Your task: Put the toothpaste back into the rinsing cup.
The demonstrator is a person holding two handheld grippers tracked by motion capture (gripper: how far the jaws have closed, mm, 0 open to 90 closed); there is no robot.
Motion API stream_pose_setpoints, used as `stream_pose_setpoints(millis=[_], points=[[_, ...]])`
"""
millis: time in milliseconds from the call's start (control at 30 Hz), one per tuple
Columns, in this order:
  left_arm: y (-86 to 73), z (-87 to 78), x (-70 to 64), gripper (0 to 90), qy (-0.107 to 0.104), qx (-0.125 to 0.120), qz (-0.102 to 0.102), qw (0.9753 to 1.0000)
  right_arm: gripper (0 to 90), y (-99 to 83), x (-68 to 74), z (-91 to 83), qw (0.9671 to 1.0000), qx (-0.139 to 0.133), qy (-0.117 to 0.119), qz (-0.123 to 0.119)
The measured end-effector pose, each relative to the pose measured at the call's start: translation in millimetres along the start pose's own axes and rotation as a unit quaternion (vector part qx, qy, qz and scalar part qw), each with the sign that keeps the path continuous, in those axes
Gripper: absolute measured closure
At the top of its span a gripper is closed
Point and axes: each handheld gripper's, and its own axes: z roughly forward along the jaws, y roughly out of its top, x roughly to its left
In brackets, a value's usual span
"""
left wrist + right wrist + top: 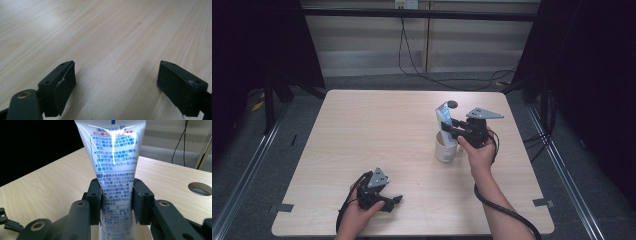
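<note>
Your right gripper (117, 202) is clamped on a white tube (113, 162) with blue print, held upright over the white cup (445, 148) near the table's (362, 130) right side. The tube's bottom end is cut off in the right gripper view, so it's probably inside the cup, hard to say. Your left gripper (116, 85) sits low near the front edge, jaws wide apart over bare wood.

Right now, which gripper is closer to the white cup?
Right. The right gripper holds a tube just above the white cup. The left gripper rests open, far off near the table's front edge.
</note>
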Motion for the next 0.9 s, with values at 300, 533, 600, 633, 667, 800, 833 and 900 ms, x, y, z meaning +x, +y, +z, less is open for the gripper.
stream_pose_setpoints(millis=[300,533,600,633,667,800,833,900], points=[[0.0,0.0,-0.1,15.1,0.000,0.000,0.000,1.0000,63.6,-3.0,0.4,-2.1,1.0000,0.002,0.001,-0.001],[0.0,0.0,0.0,15.0,0.000,0.000,0.000,1.0000,63.5,-6.7,0.2,-3.6,1.0000,0.007,0.000,-0.002],[0.0,0.0,0.0,15.0,0.000,0.000,0.000,1.0000,63.4,-7.8,0.3,-3.9,1.0000,0.007,0.000,-0.002],[0.0,0.0,0.0,15.0,0.000,0.000,0.000,1.0000,63.3,-8.5,0.4,-4.0,1.0000,0.008,0.001,-0.002],[0.0,0.0,0.0,15.0,0.000,0.000,0.000,1.0000,63.3,-9.0,0.3,-3.9,0.9999,0.010,0.000,-0.004],[0.0,0.0,0.1,15.0,0.000,0.000,0.000,1.0000,63.1,-11.1,0.6,-4.1,0.9999,0.013,0.001,-0.005],[0.0,0.0,0.1,15.0,0.000,0.000,0.000,1.0000,63.0,-11.7,0.3,-4.2,0.9999,0.012,0.001,-0.004],[0.0,0.0,0.0,15.0,0.000,0.000,0.000,1.0000,62.8,-12.4,0.2,-4.9,0.9999,0.013,0.000,-0.004]])
